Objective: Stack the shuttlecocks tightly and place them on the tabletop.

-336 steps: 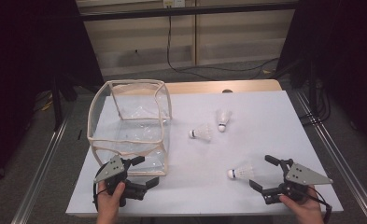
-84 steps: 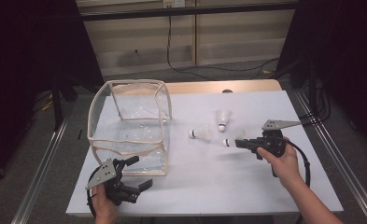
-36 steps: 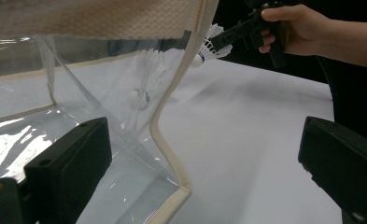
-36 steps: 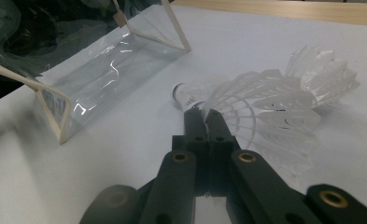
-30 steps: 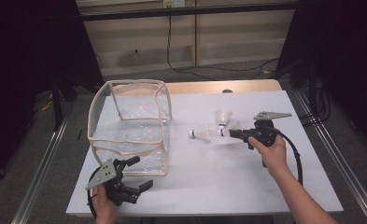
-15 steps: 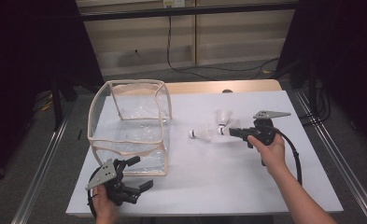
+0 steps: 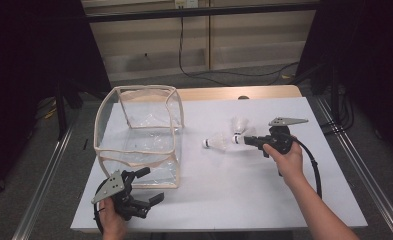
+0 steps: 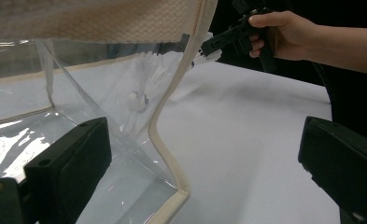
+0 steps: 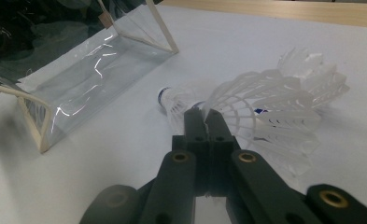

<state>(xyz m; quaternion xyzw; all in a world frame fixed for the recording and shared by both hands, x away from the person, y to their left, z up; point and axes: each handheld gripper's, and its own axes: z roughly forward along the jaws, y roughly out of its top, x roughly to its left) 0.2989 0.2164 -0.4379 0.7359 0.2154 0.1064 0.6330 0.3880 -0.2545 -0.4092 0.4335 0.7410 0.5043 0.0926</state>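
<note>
My right gripper [image 7: 237,140] [image 9: 203,115] is shut on a white shuttlecock [image 9: 265,119], pinching it at the edge of its feather skirt just above the white table [image 7: 234,200]. A second shuttlecock [image 7: 215,143] [image 9: 172,100] with a blue-banded cork lies just ahead of the tips. A third [image 7: 239,124] [image 9: 314,70] rests close behind on the right. A clear plastic box [image 7: 139,135] with beige trim stands open-topped at centre left. My left gripper [image 7: 145,186] [image 8: 204,177] is open at the box's near front corner, holding nothing.
The box's beige corner seam [image 8: 172,140] lies between my left jaws. The other hand with its gripper [image 8: 228,37] appears far off. A cable [image 7: 311,165] trails from the right gripper. Metal rails [image 7: 44,190] flank the table, and a wooden strip [image 7: 224,93] edges its far side.
The right gripper took the front-right shuttlecock and carried it left and away, stopping beside the other two. In the last second it edged slightly left. The left gripper stayed near the box's front corner.
</note>
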